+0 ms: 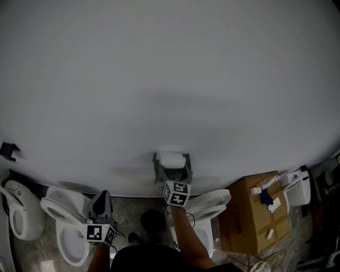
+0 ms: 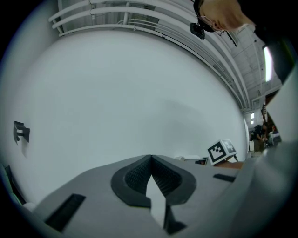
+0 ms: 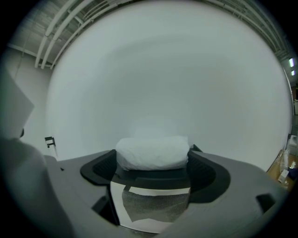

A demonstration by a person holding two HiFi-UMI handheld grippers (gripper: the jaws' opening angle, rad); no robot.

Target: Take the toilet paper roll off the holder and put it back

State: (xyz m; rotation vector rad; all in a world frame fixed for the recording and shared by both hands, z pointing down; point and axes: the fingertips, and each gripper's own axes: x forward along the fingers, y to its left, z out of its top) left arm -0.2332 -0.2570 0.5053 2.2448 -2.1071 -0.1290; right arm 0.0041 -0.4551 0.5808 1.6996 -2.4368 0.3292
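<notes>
Before the wall [image 1: 170, 79], outstretched right gripper [image 1: 173, 169] tight on toilet paper roll [image 1: 172, 158]

you find no readable words, numbers or brands: the left marker cube [image 1: 101, 232] and right marker cube [image 1: 177, 193] show only square patterns, and the cardboard box [image 1: 249, 223] labels are too small to read.

Plain pale grey wall [image 1: 170, 79] fills most of the head view, evenly lit, with a soft shadow low at centre. Small black wall bracket [image 1: 9, 151] at far left. Mottled grey stone-look floor [image 1: 132, 208] below.

Along the wall's foot:
- white ceramic toilet [image 1: 20, 211]
- second white toilet, seat open [image 1: 68, 239]
- third white toilet [image 1: 212, 204]
- brown cardboard box [image 1: 247, 226] with small white and blue bits on top
- white boxy fixture [image 1: 298, 187], too small to identify

Left gripper view shows white overhead rails [image 2: 107, 11] and a bright strip light [image 2: 267, 62].
</notes>
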